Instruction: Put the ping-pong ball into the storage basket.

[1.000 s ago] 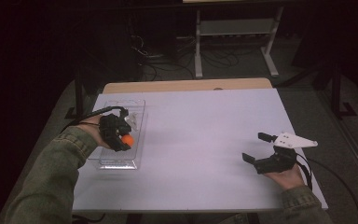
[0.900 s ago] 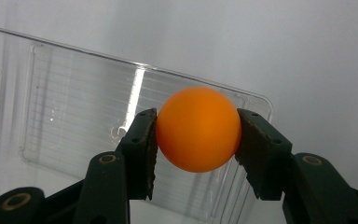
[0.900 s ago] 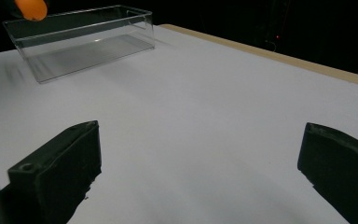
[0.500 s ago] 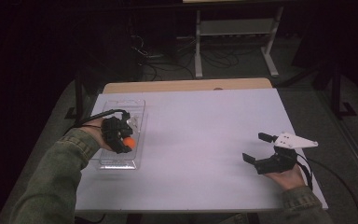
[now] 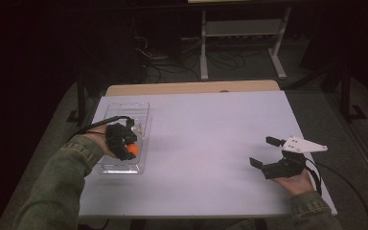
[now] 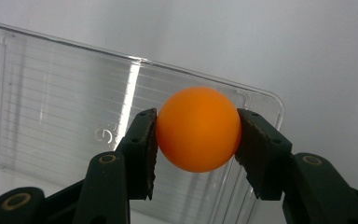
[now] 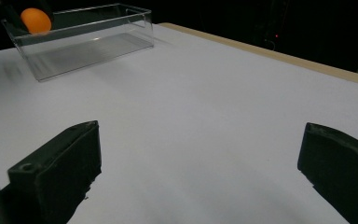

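Observation:
An orange ball (image 6: 198, 129) is clamped between the two black jaws of my left gripper (image 6: 196, 140). That gripper (image 5: 130, 146) hangs over a clear plastic bin (image 5: 124, 115) at the table's left side, and the ball (image 5: 133, 149) is above the bin's near half. In the right gripper view the ball (image 7: 36, 21) appears at the bin's (image 7: 88, 39) far end. My right gripper (image 5: 263, 153) rests at the right of the table, open, with nothing between its jaws (image 7: 200, 172).
The white table (image 5: 206, 139) has a wooden strip along its far edge (image 5: 191, 88). Beyond it stand a metal shelf frame (image 5: 242, 28) and cables on a dark floor. A cable trails from each gripper.
The left gripper, still holding the ball, has drifted slightly toward the near end of the bin. The right gripper has stayed put.

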Demonstrator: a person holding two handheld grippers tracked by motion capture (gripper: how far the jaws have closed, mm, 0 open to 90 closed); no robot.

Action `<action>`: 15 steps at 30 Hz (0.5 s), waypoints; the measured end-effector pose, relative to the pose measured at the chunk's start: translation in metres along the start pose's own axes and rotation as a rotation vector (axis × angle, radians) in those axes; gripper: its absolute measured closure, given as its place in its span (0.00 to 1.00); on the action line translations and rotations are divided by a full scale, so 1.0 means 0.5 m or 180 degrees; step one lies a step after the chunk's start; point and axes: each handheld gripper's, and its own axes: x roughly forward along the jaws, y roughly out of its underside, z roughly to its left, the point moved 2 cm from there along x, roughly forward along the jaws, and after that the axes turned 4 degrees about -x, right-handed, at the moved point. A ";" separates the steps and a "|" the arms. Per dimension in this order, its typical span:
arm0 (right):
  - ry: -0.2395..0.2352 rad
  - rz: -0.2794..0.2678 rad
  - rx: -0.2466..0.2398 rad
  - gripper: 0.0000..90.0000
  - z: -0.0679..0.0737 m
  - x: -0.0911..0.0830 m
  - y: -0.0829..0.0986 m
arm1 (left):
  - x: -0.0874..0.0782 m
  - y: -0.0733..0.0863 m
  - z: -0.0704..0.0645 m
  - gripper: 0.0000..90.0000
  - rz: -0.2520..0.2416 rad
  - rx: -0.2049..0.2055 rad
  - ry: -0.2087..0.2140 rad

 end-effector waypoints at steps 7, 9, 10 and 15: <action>0.0001 0.0001 -0.0016 0.00 0.000 0.000 0.001 | 0.012 0.004 0.001 0.55 -0.0028 -0.0033 0.0008; 0.0004 0.0002 -0.0018 0.00 0.000 0.000 0.001 | 0.015 0.004 0.001 0.56 -0.0024 -0.0037 0.0015; 0.0005 0.0004 -0.0013 0.00 0.000 0.000 0.001 | 0.017 0.004 0.001 0.56 -0.0027 -0.0045 0.0015; 0.0005 0.0003 -0.0011 0.00 0.001 -0.001 0.001 | 0.027 -0.001 0.001 0.55 0.0000 -0.0016 0.0045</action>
